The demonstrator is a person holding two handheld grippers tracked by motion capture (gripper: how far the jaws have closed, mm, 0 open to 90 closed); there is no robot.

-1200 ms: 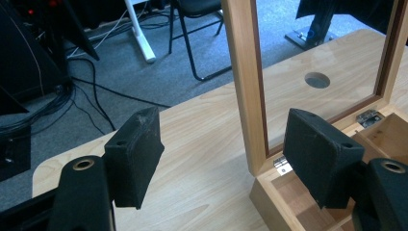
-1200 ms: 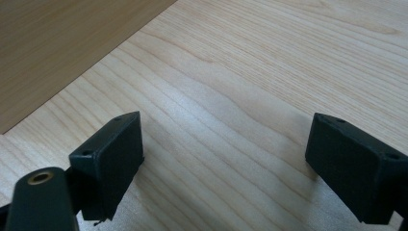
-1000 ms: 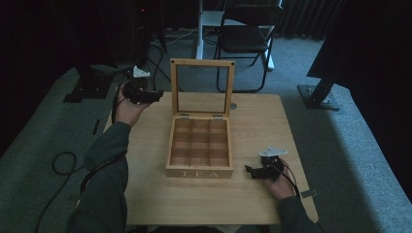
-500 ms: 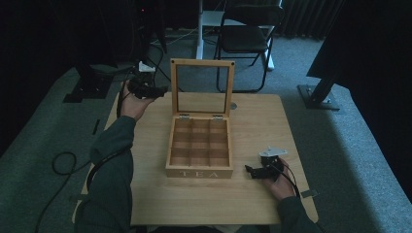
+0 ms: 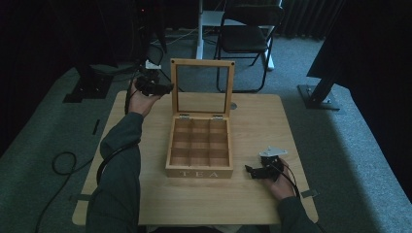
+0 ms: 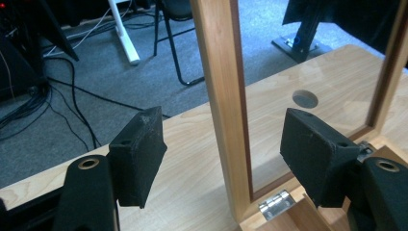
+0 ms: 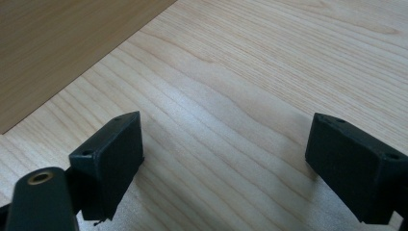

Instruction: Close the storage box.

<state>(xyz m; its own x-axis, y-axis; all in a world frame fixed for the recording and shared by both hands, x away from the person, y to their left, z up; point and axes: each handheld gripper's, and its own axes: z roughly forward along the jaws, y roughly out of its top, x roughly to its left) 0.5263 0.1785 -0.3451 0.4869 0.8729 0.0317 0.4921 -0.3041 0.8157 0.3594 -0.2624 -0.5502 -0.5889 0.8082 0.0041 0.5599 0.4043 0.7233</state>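
Straddling the lid frame (image 6: 222, 96), the left gripper's (image 6: 221, 159) closing fingers (image 6: 137, 156) stay untouching.

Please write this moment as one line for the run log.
left gripper: open, closing, astride lid side rail, not touching | right gripper: open, empty, on table | box: open

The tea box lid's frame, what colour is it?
Light honey-brown wood around a clear pane; the lid frame shows best in the left gripper view.
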